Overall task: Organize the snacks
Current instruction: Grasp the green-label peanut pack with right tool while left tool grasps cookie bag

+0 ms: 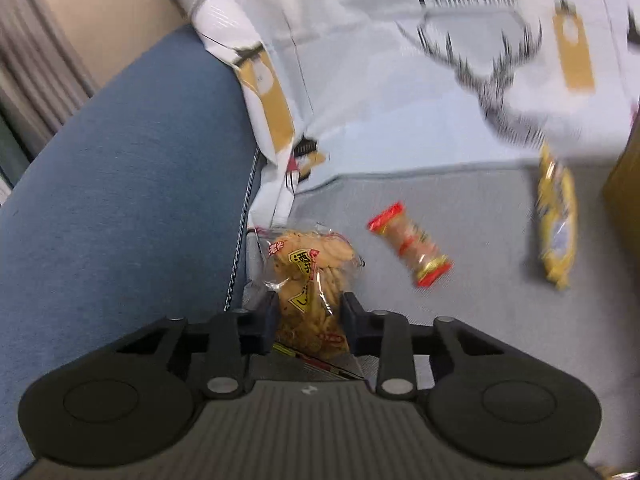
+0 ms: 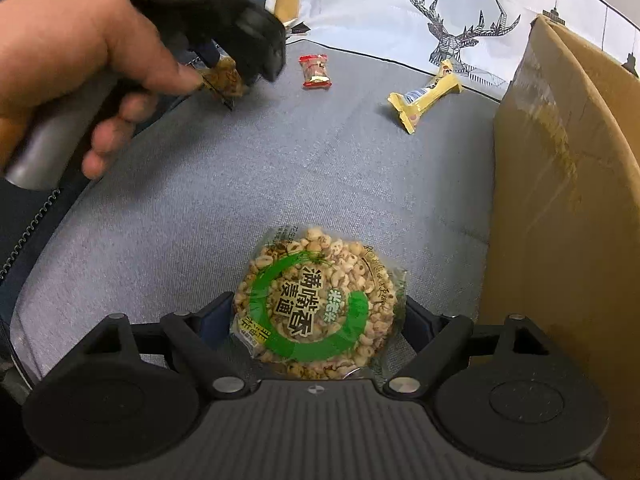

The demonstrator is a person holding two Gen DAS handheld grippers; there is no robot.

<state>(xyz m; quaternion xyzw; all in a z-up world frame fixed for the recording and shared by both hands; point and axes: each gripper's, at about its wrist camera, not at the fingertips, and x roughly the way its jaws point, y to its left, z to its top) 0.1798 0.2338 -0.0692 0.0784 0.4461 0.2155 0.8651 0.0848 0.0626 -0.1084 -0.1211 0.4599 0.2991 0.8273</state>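
On a grey sofa cushion [image 2: 240,184], the left gripper [image 1: 308,312] pinches a clear bag of brown crackers [image 1: 308,276] between its pads, beside the blue armrest [image 1: 120,184] at nine o'clock. The right gripper [image 2: 320,320] stands spread wide around a round puffed-grain cake [image 2: 316,308] in a green-ringed wrapper, pads not seen pressing it. A red-ended snack roll [image 2: 316,71] lies at twelve o'clock on the cushion, a yellow bar [image 2: 424,98] at one o'clock. A cardboard box [image 2: 560,200] stands at three o'clock. A hand [image 2: 80,64] grips the left tool's handle.
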